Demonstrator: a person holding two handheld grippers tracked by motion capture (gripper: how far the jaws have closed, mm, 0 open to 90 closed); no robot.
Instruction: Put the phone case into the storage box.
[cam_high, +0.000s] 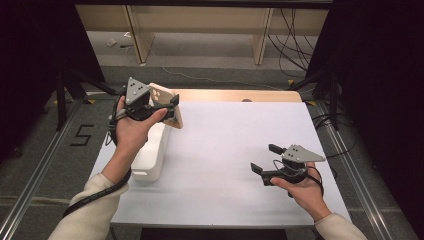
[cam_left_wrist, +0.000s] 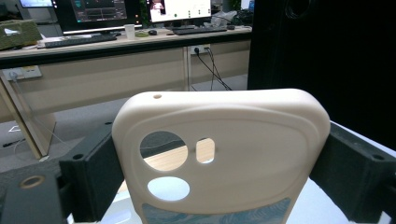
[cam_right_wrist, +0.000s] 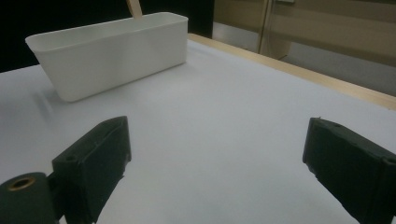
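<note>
High view: left gripper raised above the white bin at the table's left edge, clamped on a cream phone case; right gripper low over the bare sheet, well apart. Left gripper view: jaws pressed wide against both sides of the phone case, camera holes facing the lens. Right gripper view: jaws spread wide and empty, bin ahead; carrying step likely, next calling for lowering over the bin before release.

A black "5" was marked on the grey floor, left of and below the left gripper.
</note>
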